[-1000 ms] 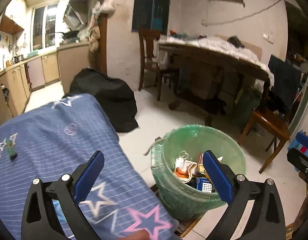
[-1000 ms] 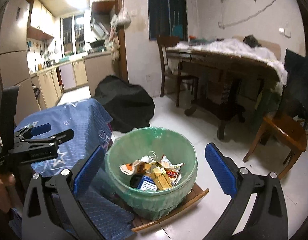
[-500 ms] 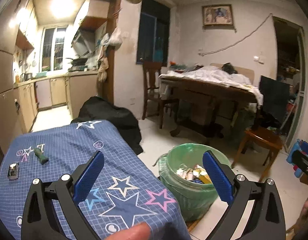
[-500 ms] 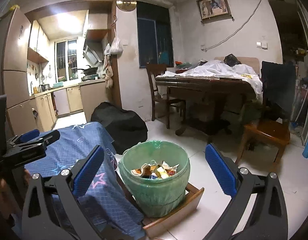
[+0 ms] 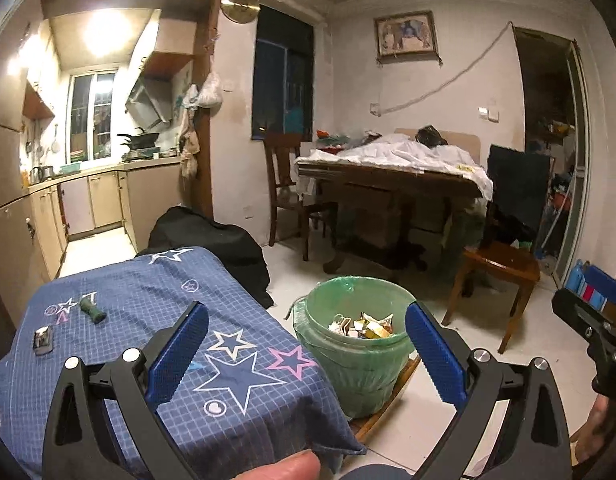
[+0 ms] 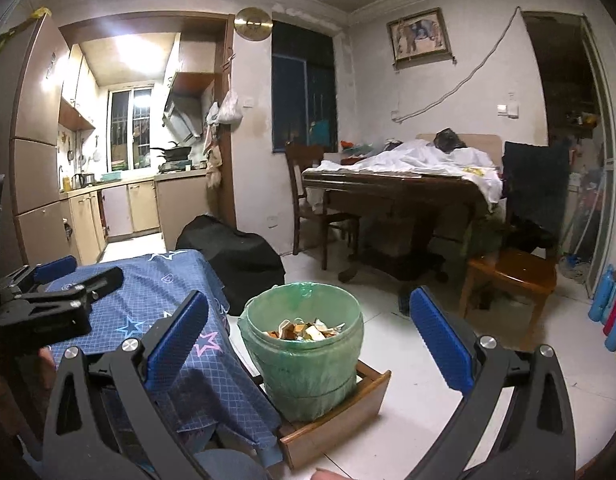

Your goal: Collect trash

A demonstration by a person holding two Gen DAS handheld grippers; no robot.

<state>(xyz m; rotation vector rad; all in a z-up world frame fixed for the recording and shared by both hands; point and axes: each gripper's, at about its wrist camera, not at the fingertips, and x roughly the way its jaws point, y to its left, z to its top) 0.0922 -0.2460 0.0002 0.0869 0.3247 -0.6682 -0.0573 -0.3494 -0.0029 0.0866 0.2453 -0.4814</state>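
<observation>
Tools had both pulled up and back within the last second: a moment earlier my left tool [image 5: 305, 354] looked down close over the cloth and my right tool [image 6: 308, 346] hung right above the bin, and now both showed the whole room from higher up. I took that as a retreat after a drop, with nothing carried away, though I could not tell from these views what went in. Both tools stood released, jaws spread wide with nothing between the blue pads. The bin [image 5: 358, 354], lined with a green bag [image 6: 303, 364], sat just beside the desk [image 5: 155, 344] in a shallow wooden tray [image 6: 336, 420] on the floor. It held a heap of crumpled wrappers and small cartons [image 6: 305, 328], reaching to a little below the rim, so room remained. On the desk's blue starred cloth two small things lay near the far left edge, well apart from the bin: a dark green stubby piece [image 5: 92, 309] and a small flat dark one [image 5: 43, 339]. Whether either counted as trash I could not say. If they did, I judged the job nearly done, with those two left for the left tool, which was nearer them. The rest of the cloth within view looked bare.
</observation>
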